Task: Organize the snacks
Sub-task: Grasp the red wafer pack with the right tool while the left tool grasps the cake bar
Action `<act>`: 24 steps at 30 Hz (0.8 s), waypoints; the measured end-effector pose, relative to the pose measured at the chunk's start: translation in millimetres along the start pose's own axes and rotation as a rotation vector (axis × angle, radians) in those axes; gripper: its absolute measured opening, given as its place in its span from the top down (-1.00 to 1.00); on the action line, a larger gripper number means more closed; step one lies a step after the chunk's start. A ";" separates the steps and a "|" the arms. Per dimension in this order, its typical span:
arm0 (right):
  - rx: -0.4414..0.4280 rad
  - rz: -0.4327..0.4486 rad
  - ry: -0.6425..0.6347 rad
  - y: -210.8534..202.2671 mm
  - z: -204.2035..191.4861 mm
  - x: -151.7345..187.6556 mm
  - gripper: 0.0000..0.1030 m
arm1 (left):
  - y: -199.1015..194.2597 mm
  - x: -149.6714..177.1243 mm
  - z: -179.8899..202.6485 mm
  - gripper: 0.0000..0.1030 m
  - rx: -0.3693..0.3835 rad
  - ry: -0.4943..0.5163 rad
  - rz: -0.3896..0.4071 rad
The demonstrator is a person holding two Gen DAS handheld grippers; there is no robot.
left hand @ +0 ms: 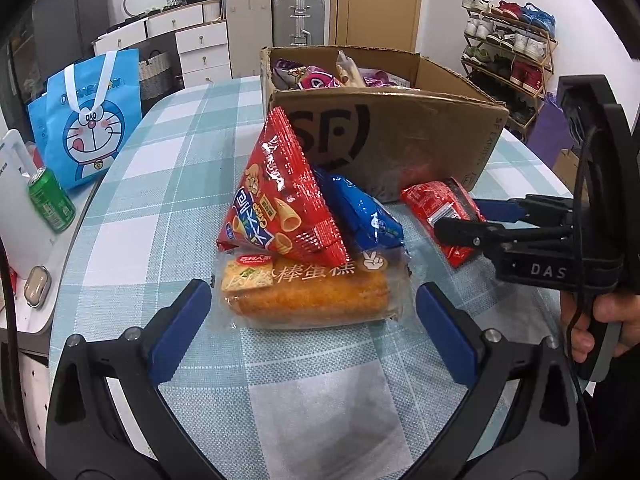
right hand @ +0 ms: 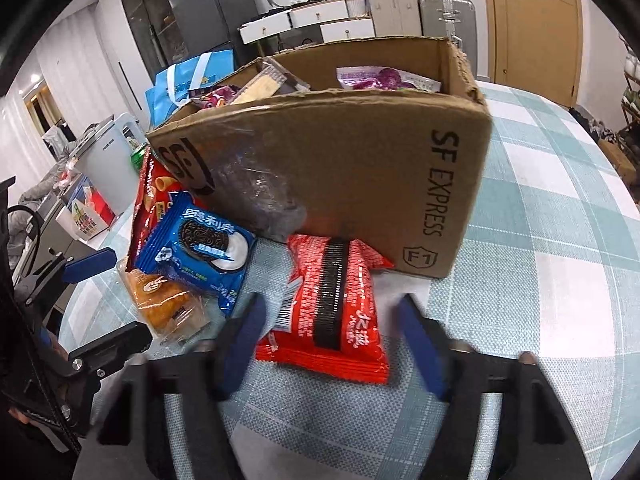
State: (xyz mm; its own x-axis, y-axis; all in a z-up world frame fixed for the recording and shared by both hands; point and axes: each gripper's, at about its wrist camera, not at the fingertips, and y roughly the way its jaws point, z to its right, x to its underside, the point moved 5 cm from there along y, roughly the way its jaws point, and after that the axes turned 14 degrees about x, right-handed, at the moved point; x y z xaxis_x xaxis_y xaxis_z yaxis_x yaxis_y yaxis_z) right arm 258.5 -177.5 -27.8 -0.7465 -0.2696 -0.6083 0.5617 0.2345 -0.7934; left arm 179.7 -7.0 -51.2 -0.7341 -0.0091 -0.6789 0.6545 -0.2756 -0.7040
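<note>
A cardboard SF Express box point(left hand: 400, 136) point(right hand: 352, 176) stands on the checked table and holds several snack packs. In front of it lie a clear-wrapped cake roll point(left hand: 308, 292) point(right hand: 164, 304), a red cone-snack bag point(left hand: 280, 192) point(right hand: 150, 196) leaning on it, a blue Oreo pack point(left hand: 364, 216) point(right hand: 200, 248) and a red packet with a black stripe point(left hand: 440, 212) point(right hand: 336, 308). My left gripper point(left hand: 312, 320) is open, its fingers either side of the cake roll. My right gripper point(right hand: 332, 340) is open around the red striped packet and also shows in the left wrist view point(left hand: 472, 216).
A blue Doraemon bag point(left hand: 88, 116), a green can point(left hand: 50, 200) and a white appliance point(left hand: 16, 208) stand on a side surface at the left. A shoe rack point(left hand: 508, 52), suitcases and drawers are behind the table. The table edge point(right hand: 624, 200) curves on the right.
</note>
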 end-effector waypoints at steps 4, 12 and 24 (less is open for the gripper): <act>-0.006 0.005 0.001 -0.9 -2.7 -0.7 0.09 | 1.4 0.4 -3.6 -0.98 0.008 -0.015 -0.007; -0.021 0.029 -0.010 -8.4 -5.7 3.2 0.15 | 2.6 0.8 -7.1 -0.98 0.010 -0.020 -0.011; -0.038 0.058 -0.004 -29.7 -4.3 8.1 0.15 | 6.4 -1.1 -2.7 -0.98 0.030 -0.009 -0.014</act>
State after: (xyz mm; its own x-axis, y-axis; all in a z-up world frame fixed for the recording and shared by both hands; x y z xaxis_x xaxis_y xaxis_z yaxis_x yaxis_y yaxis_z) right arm 234.3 -182.6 -9.0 -0.7120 -0.2581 -0.6530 0.5898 0.2848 -0.7557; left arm 185.2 -6.1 -55.5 -0.7448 -0.0137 -0.6672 0.6387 -0.3041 -0.7068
